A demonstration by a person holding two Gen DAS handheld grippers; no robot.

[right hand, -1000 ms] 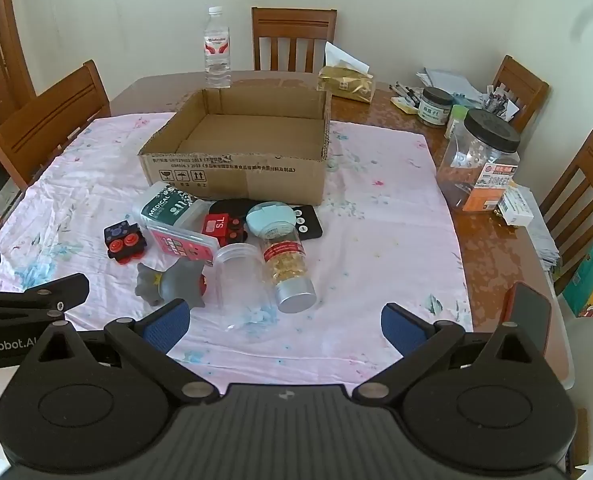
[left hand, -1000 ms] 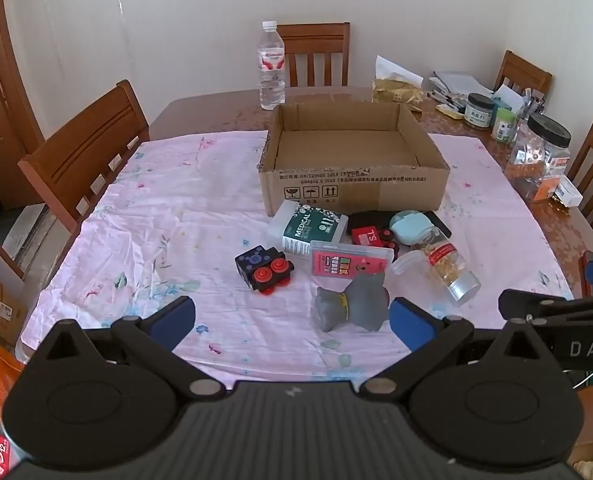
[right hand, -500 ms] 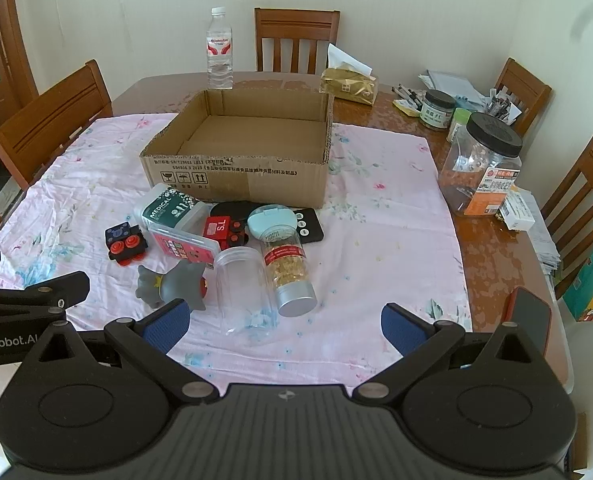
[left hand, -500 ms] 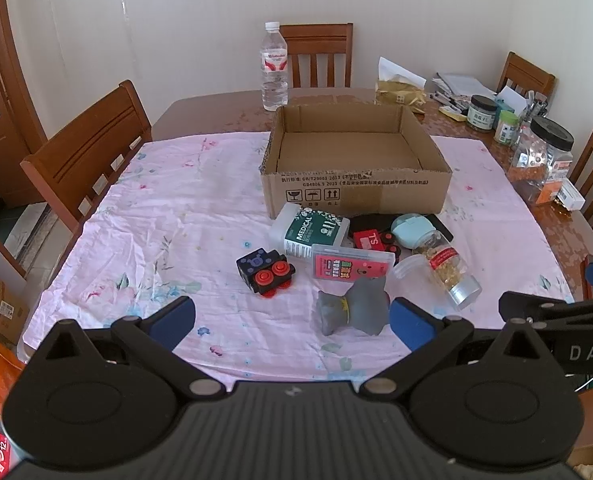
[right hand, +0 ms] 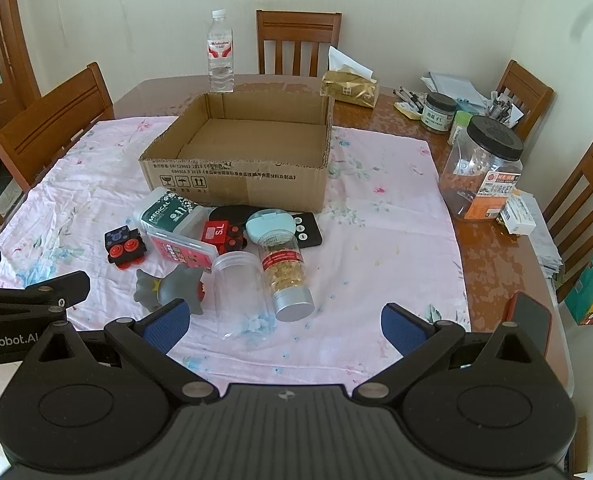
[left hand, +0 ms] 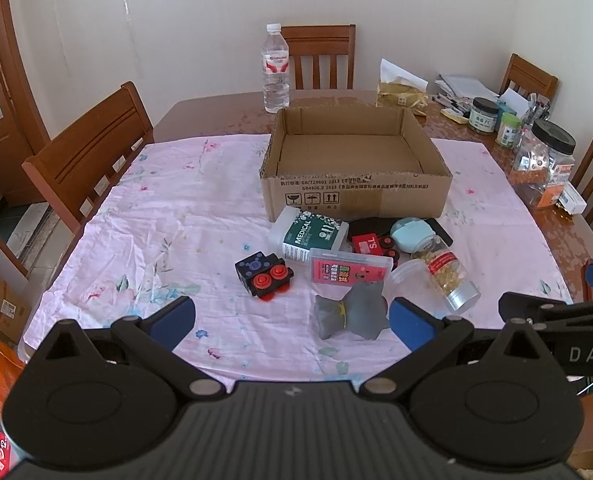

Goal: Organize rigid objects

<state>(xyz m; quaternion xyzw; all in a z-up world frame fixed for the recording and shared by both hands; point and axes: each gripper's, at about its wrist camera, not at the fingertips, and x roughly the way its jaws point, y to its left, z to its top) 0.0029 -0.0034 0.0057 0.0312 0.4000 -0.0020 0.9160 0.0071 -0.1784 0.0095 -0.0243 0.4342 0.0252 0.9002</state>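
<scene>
In front of the one cardboard box (right hand: 236,168) lie two clear jars (right hand: 242,292), one green-labelled medical box (right hand: 168,210), one pink case (right hand: 182,252), two red-and-black toy blocks (right hand: 124,248), one grey toy (right hand: 168,286), one teal round case (right hand: 270,224). Behind the box: one water bottle (right hand: 220,52).

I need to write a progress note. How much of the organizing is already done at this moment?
Done: nothing visible; the cardboard box is empty. In hand: nothing; the left gripper and right gripper are both open, back from the pile. Left: everything, including the gray toy, black-and-red toy block, medical box, capsule bottle and clear jar, all lying on the cloth before the box.
</scene>
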